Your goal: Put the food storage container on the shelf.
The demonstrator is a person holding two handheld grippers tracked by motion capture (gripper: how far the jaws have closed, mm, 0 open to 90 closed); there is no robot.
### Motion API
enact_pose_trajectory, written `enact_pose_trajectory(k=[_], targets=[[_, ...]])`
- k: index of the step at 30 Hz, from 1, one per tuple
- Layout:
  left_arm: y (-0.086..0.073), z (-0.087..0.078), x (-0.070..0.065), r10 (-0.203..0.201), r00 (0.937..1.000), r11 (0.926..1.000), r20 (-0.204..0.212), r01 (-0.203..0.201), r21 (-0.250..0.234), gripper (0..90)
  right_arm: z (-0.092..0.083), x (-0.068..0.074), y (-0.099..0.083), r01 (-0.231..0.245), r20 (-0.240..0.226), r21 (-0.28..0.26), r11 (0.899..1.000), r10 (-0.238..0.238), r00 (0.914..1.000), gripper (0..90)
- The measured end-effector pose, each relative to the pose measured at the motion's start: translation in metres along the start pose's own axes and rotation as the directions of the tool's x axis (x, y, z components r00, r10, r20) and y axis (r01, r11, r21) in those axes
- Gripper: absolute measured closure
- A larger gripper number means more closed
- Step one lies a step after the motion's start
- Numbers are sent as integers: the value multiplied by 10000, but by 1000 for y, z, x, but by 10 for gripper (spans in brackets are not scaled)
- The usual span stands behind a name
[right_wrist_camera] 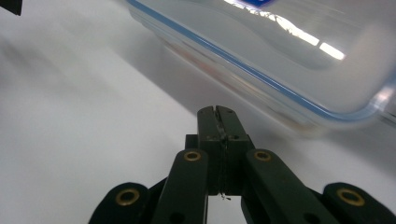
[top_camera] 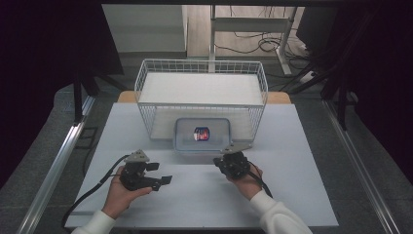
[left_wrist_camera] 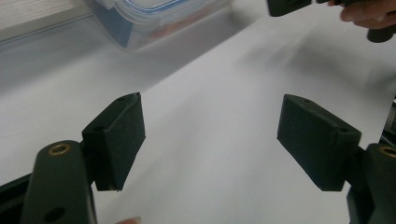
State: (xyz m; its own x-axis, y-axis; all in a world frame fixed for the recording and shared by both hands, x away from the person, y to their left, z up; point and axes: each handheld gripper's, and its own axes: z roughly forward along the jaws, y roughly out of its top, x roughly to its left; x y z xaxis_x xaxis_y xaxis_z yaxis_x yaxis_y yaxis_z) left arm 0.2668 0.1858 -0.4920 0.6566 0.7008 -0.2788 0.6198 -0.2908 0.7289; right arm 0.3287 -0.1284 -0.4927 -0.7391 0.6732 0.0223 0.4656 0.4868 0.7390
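1. Tabletop [top_camera: 292,146] space comes first: we see a white sheet with bare surface to the left and right of our hands and along the near edge, while a white wire basket [top_camera: 146,78] closes off the far middle.
2. We see a clear plastic container [top_camera: 202,135] with a blue-edged lid, rounded corners and a small red-and-blue label on top; in the right gripper view its blue seal line runs along the rim.
3. We find the container on the table just near of the basket's front wall, roughly centred between our two hands and farther from us than both.
4. We hold the left gripper [top_camera: 158,173] low over the table on the near left, jaws spread wide with nothing between them, and the container lies well ahead to its far right.
5. We hold the right gripper [top_camera: 228,157] at the container's near right corner, jaws pressed together on nothing, tips just short of its wall.
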Motion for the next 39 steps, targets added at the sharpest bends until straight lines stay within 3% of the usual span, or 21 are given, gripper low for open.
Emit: enact_pose_trajectory(k=[6, 13, 19, 22, 30, 39], targets=[[0, 0, 0, 59, 10000, 10000, 3, -59, -3, 221, 18, 8, 5, 183, -58, 158, 9997, -182, 9998, 886], [-1, 2, 1, 70, 10000, 10000, 24, -71, 70, 217, 38, 12, 11, 58, -43, 320, 9995, -56, 10000, 887], [-1, 2, 1, 37, 10000, 9999, 23, -37, 106, 214, 53, 13, 16, -53, 286, 420, 9991, 41, 9996, 888], [-1, 2, 1, 9, 10000, 10000, 21, -9, 91, 214, 57, 10, 15, -277, 240, 441, 9986, 267, 9994, 888], [-3, -1, 8, -468, 9987, 9987, 192, 471, -188, 216, 60, 10, 15, -297, 385, 419, 9987, 281, 9989, 889], [-3, 0, 9, -447, 9989, 9990, 158, 449, -78, 216, 58, 4, 21, -604, 405, 107, 9981, 599, 9974, 890]])
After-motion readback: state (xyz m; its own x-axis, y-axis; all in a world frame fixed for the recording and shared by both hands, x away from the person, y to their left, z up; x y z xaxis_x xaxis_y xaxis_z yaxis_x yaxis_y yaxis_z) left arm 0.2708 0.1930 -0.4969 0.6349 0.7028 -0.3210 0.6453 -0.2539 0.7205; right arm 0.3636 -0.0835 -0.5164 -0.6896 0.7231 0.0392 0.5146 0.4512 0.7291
